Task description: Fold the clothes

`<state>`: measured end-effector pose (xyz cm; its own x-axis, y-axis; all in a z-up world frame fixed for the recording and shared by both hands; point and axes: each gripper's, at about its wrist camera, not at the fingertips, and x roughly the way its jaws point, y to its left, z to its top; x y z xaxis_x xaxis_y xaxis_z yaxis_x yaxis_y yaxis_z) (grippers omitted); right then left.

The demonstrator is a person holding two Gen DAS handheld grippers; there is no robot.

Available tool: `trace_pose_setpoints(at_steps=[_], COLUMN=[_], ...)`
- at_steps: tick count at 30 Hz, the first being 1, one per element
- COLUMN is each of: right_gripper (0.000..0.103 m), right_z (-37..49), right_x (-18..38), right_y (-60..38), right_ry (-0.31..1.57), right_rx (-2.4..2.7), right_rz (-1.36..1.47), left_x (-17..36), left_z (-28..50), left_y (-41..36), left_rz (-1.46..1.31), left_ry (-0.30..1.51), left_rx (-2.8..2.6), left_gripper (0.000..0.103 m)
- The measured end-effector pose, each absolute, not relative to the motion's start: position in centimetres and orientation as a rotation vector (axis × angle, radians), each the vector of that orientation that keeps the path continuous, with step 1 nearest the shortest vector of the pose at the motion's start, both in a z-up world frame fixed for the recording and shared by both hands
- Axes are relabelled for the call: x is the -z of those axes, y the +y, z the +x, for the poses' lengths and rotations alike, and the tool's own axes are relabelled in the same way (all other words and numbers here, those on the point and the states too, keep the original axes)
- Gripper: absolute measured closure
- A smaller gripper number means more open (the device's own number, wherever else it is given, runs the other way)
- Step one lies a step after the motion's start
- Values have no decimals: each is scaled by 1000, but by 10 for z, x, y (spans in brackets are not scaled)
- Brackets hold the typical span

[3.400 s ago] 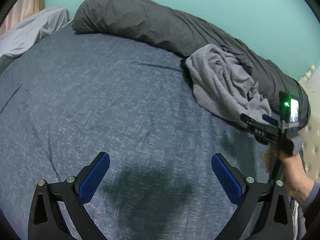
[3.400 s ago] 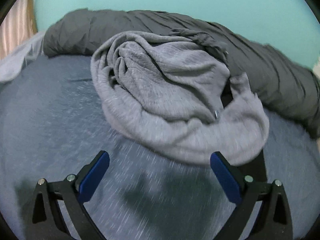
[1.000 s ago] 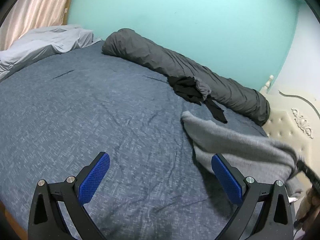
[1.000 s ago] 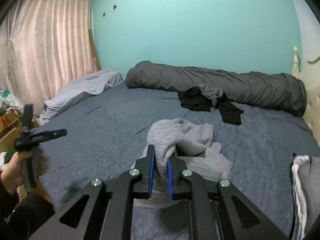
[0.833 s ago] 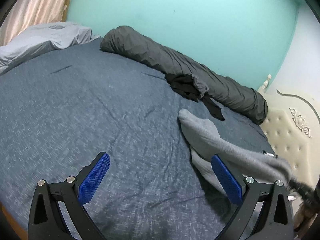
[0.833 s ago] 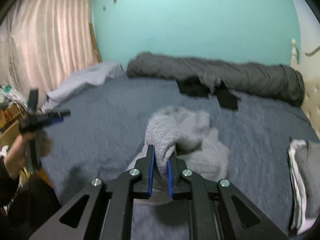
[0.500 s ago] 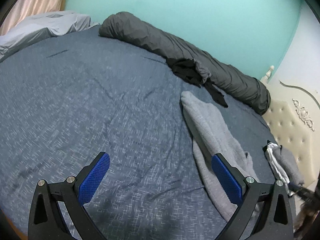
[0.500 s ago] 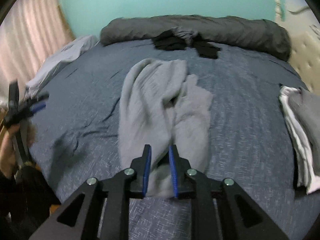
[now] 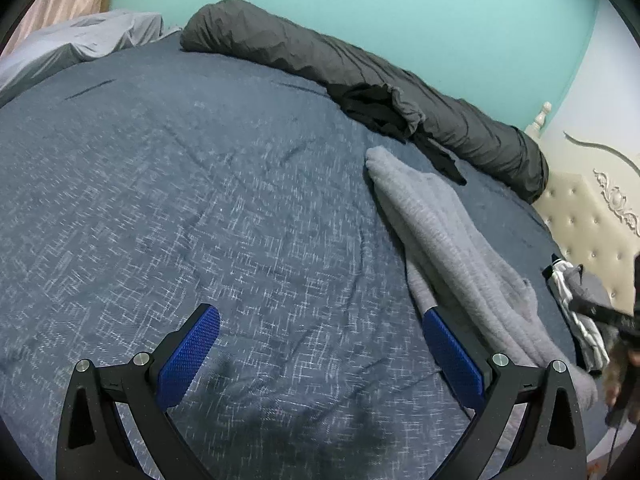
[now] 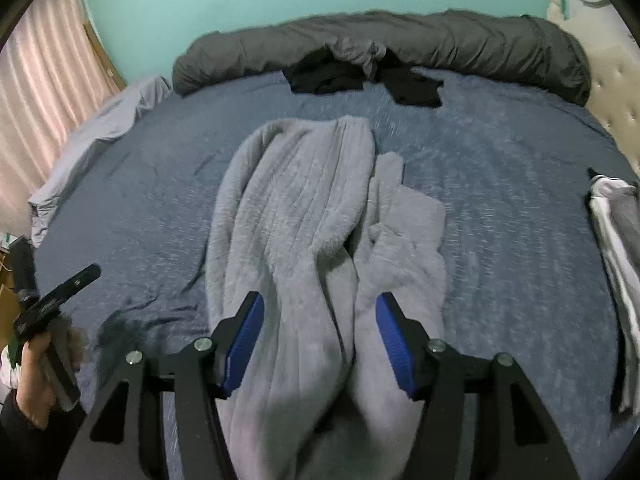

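A long grey fleece garment lies stretched out on the blue bed, its near end under my right gripper. That gripper's jaws are opening; the cloth sits between the blue pads but they do not press on it. In the left wrist view the same garment runs along the right side. My left gripper is open over bare bedding, left of the garment, with nothing between its fingers. A hand holds it at the left edge of the right wrist view.
A rolled dark grey duvet lines the far edge by the teal wall, with black clothes against it. A folded grey and white pile sits at the right, near the cream headboard. A pale sheet lies far left.
The right gripper was shut on the bunched grey garment and has let it go. The garment now lies long and flat on the bed. Both grippers have sunk towards the bed.
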<state>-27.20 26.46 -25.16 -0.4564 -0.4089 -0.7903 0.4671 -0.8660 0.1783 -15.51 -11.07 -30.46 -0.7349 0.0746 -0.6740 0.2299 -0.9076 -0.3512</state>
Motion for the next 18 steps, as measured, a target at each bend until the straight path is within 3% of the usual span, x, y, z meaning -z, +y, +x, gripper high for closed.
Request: trace_pose_setpoints(at_steps=[15, 18], right_gripper=[39, 39], right_z=[-380, -382], right_x=[270, 276], right_y=[187, 173], right_ry=[146, 69], right_rx=[2288, 2271], right_rz=[1391, 1385], left_x=[325, 327], left_z=[-176, -178], left_y=[-146, -149], left_rz=[1125, 1129], left_ry=[632, 634], left_rx=[2709, 2703], left_gripper=[0, 0])
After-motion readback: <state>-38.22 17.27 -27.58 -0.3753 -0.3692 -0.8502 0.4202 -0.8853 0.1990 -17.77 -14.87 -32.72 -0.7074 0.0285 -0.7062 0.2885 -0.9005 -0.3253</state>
